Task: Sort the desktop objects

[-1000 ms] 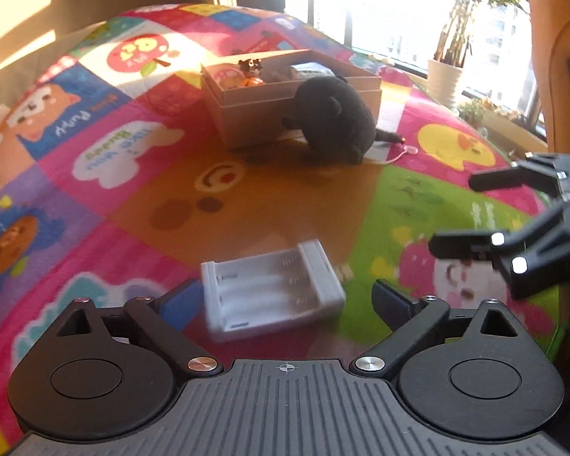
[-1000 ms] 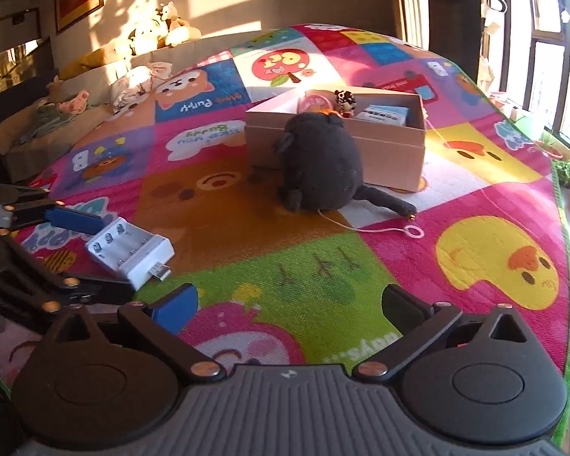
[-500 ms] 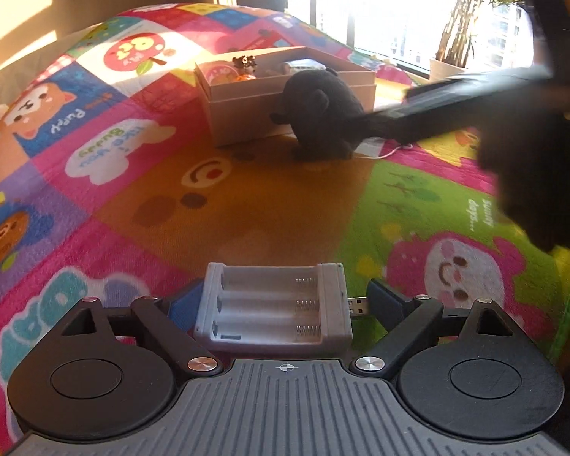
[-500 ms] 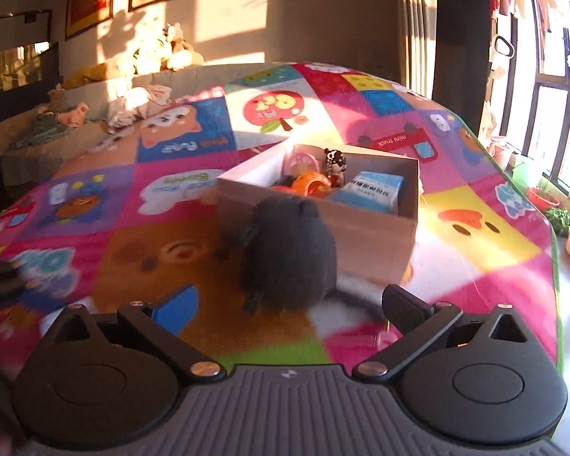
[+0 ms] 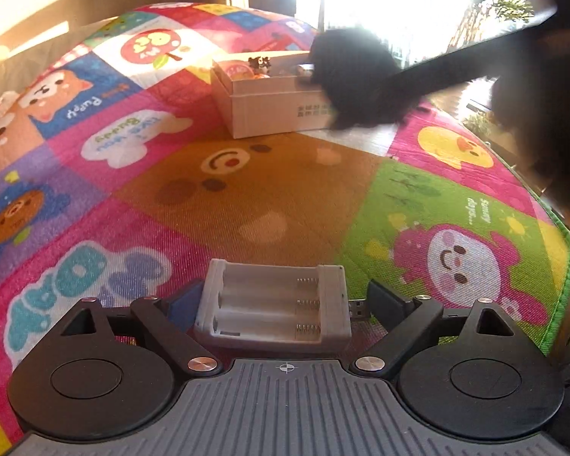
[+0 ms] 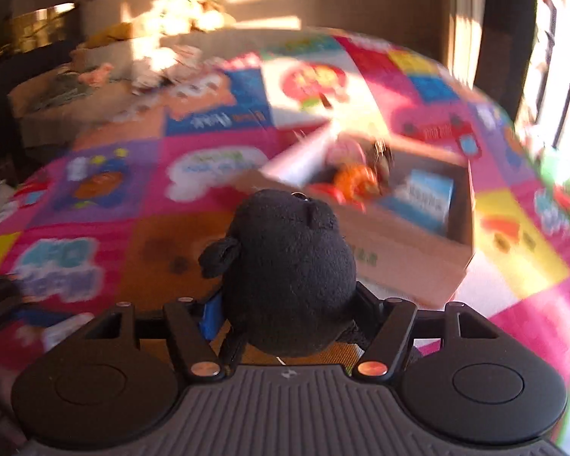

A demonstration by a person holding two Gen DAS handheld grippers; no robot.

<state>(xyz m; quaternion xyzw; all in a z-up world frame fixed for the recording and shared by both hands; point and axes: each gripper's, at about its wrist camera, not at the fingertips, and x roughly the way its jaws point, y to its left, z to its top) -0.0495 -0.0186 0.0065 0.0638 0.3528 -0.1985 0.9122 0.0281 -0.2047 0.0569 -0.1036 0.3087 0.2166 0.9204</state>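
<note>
On the sunlit cartoon mat (image 5: 247,197), the right gripper (image 6: 288,315) clamped the black plush (image 6: 285,266) near the box (image 6: 406,262); the left gripper (image 5: 281,304) straddled the battery case (image 5: 273,304), jaws apparently unclosed. Next, probably dropping plush inside.

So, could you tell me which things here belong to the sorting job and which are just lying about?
Job:
- battery holder, between left gripper fingers
- black plush toy, in right gripper
- cardboard box

Lying about:
- play mat
- potted plant
</note>
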